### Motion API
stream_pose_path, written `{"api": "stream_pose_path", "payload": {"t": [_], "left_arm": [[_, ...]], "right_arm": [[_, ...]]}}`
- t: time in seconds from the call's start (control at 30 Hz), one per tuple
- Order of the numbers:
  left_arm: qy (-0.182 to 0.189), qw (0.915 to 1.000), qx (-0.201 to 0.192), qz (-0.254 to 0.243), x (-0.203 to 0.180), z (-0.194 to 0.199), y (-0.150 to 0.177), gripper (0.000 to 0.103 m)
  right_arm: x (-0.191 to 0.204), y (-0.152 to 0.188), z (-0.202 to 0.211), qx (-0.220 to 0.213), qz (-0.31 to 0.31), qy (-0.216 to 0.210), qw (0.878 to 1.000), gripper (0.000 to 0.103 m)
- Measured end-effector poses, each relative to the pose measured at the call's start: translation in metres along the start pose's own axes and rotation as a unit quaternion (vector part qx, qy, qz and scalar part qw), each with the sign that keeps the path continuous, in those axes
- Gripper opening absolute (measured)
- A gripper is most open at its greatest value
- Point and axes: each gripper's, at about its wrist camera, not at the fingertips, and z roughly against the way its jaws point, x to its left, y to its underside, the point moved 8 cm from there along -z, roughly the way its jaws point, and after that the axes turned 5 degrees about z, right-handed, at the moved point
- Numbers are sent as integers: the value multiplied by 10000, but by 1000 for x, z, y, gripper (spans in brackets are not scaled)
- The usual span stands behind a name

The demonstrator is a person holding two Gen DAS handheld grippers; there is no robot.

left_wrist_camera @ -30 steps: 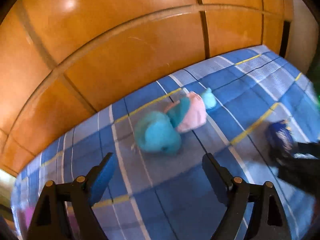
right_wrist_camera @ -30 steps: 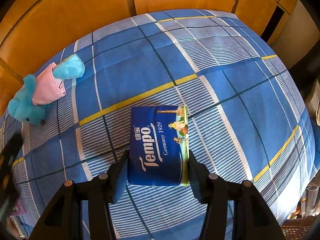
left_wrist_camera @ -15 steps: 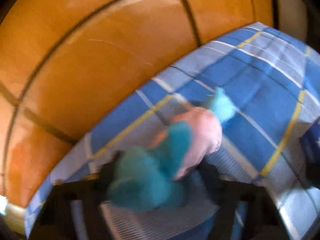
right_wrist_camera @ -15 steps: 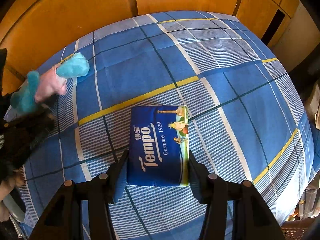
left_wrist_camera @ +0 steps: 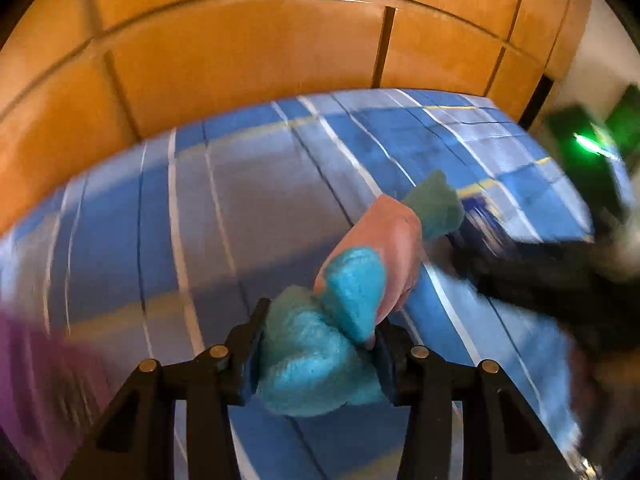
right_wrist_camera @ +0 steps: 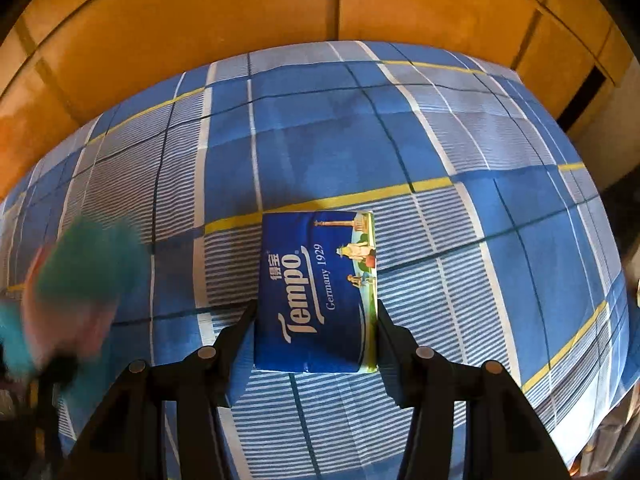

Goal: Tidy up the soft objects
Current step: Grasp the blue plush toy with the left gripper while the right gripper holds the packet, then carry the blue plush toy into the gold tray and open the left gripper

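Squeezing in on the soft toy (left_wrist_camera: 320, 360), the left gripper (left_wrist_camera: 316, 360) has its two black fingers (left_wrist_camera: 248, 344) on the toy's blue fuzzy end. The jaws are closing, and both pads press into the fluff. The toy is blue with a pink middle and a greenish tip that points away toward the far side of the bed (left_wrist_camera: 240, 208). It looks lifted off the bed, though the picture is blurry there. In the right wrist view the toy (right_wrist_camera: 80, 280) is only a smudge of blue, green and pink by the bed's left edge.

The right gripper (right_wrist_camera: 316, 336) is clamped on a blue tissue pack (right_wrist_camera: 316, 292). One finger (right_wrist_camera: 236, 340) sits flat against each long side of the pack. The pack has white letters that say Tempo and a little picture down one side. It sits near the middle of the bed, with its far end just past a yellow stripe.

The bed has a checked sheet in blue, white and grey with thin yellow lines. Behind the bed's far edge stands an orange wooden wall (right_wrist_camera: 240, 20) made of big panels. In the left wrist view, the right gripper (left_wrist_camera: 540, 276) is a dark blur near the bed's right edge.
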Motion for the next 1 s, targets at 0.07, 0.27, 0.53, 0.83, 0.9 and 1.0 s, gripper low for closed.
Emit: {"api": "stream_pose_path", "payload": {"t": [0.07, 0.27, 0.53, 0.83, 0.9, 1.0], "left_arm": [[96, 9999, 62, 98, 3, 15, 24, 47], [-205, 9983, -135, -534, -3, 35, 65, 54], [-465, 9871, -53, -1530, -21, 10, 66, 62], [-347, 9941, -69, -1029, -16, 15, 47, 51], [-358, 9956, -121, -861, -12, 24, 28, 51], [-474, 9965, -253, -638, -5, 40, -11, 52]], "right_arm": [[0, 0, -1, -5, -6, -21, 10000, 53], [-1, -1, -1, -30, -14, -24, 10000, 53], [-1, 0, 1, -39, 2, -14, 10000, 53], [1, -3, 0, -48, 26, 4, 10000, 53], [1, -3, 0, -50, 30, 8, 10000, 53], [2, -3, 0, -53, 48, 17, 10000, 53]]}}
